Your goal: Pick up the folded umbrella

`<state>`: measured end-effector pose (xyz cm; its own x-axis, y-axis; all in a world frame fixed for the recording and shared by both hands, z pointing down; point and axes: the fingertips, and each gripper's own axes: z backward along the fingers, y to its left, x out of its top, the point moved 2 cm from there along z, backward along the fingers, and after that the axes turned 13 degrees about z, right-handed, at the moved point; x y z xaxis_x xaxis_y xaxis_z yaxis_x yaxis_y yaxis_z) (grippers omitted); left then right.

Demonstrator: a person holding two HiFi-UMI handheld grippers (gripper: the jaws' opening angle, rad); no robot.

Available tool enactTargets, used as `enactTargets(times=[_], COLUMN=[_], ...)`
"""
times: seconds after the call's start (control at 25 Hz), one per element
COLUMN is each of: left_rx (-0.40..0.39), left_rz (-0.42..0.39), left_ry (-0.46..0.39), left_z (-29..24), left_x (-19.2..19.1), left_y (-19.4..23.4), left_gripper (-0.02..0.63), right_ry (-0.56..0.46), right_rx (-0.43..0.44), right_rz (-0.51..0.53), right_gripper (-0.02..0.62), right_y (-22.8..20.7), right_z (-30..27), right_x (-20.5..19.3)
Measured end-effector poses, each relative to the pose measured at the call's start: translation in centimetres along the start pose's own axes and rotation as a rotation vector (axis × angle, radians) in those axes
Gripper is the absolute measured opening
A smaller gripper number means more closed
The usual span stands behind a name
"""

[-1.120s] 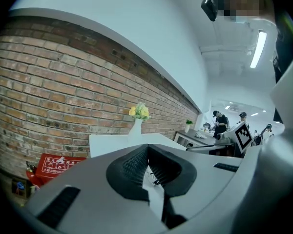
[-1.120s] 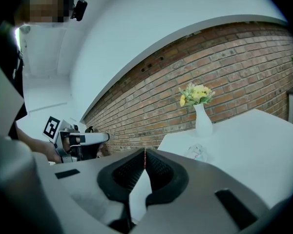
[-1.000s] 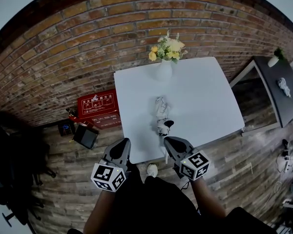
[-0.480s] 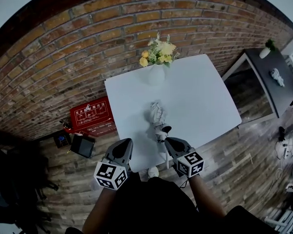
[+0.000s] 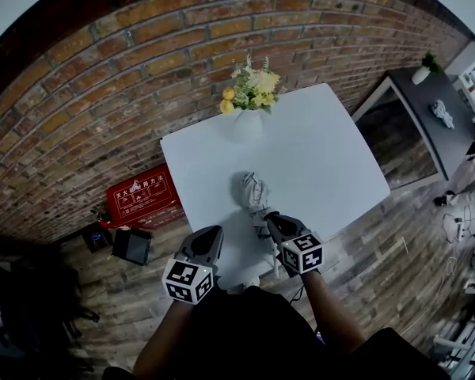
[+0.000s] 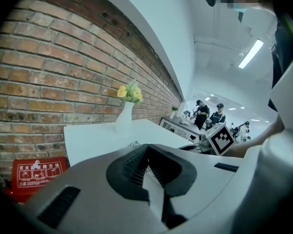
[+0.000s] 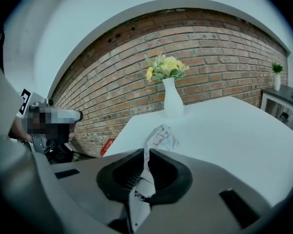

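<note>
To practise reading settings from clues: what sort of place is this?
Probably an indoor lab or studio: brick wall, white table with a flower vase, people standing at a counter behind.

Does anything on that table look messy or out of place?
Only the folded umbrella: it lies on the white table with its fabric loosely bunched, not wrapped tight. The vase stands upright; nothing spilled.

Two grippers, left [image 5: 208, 236] and right [image 5: 275, 222], one umbrella [image 5: 256, 192] at the right fingertips [image 5: 270, 218], one white table [image 5: 332, 157], one dark table [image 5: 416, 93], one vase [image 5: 248, 123], one red box [image 5: 137, 199]
</note>
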<state>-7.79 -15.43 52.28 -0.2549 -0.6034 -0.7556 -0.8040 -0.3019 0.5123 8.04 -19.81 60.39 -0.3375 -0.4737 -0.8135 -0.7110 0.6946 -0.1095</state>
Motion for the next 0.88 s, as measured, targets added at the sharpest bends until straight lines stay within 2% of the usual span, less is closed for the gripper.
enactTargets(times=[0.2,0.28,0.52,0.88], left_rx=[-0.030,-0.035,-0.038,-0.021], left_rz=[-0.003,-0.001,0.009,0.008], left_ry=[0.028,0.037,0.057,0.075], left_z=[-1.2,-1.5,-2.0,-2.2], left_x=[0.3,0.4,0.6,0.7], left_y=[0.8,1.1,2.1,3.5], left_gripper=[0.014,0.014,0.014,0.014], right_ry=[0.027,0.043,0.114,0.239], right_rx=[-0.019,-0.005,0.005,0.053], right_rz=[-0.004,-0.016,-0.049,-0.075], right_gripper=[0.042,0.133,0.278,0.322], right_y=[-0.9,-1.0,-2.2,-2.4], right_z=[-1.3,-2.1,-4.3,-7.8], right_x=[0.0,-0.2,-1.0,-3.5])
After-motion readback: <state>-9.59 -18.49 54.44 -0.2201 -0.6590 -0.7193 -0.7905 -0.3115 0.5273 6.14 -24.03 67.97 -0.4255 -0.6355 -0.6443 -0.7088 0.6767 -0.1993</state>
